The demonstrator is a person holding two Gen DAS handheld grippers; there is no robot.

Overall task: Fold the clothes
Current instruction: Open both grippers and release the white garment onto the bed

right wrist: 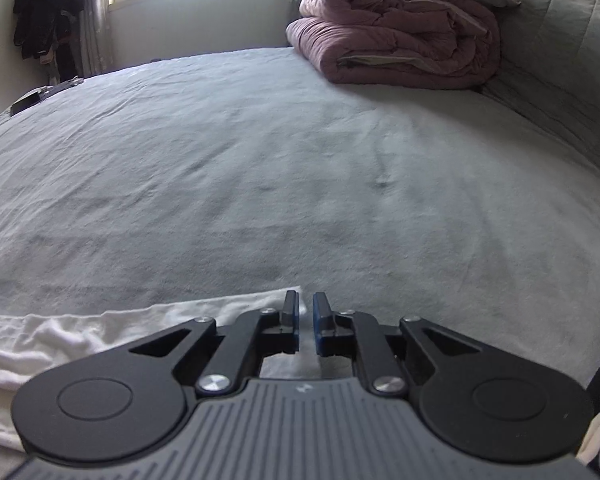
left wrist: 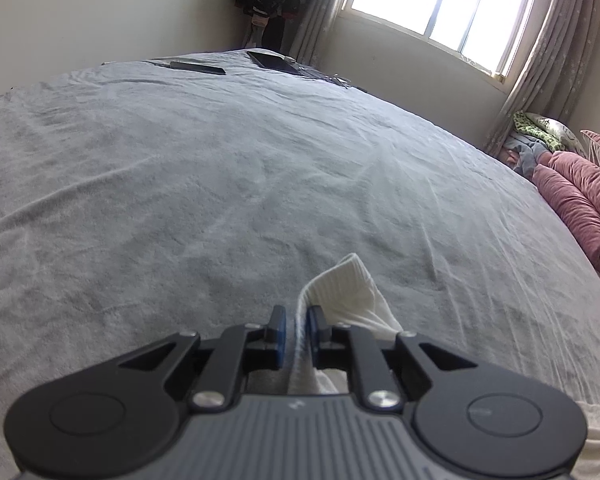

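Note:
A white ribbed garment [left wrist: 348, 292] lies on the grey bed sheet [left wrist: 220, 180]. A raised fold of it stands between the jaws of my left gripper [left wrist: 296, 314]. The jaws are a little apart: the fold leans on the right pad, and a thin gap shows at the left pad. In the right wrist view the same white garment [right wrist: 100, 332] lies flat to the lower left, its corner just under the fingertips. My right gripper [right wrist: 306, 300] hangs low over that corner with its jaws slightly apart and nothing pinched between them.
A folded pink quilt [right wrist: 400, 40] rests at the head of the bed against the padded headboard [right wrist: 560, 60]. A dark phone [left wrist: 198, 67] and a tablet [left wrist: 276, 62] lie at the bed's far edge. Dark clothes [right wrist: 44, 12] hang beside the window.

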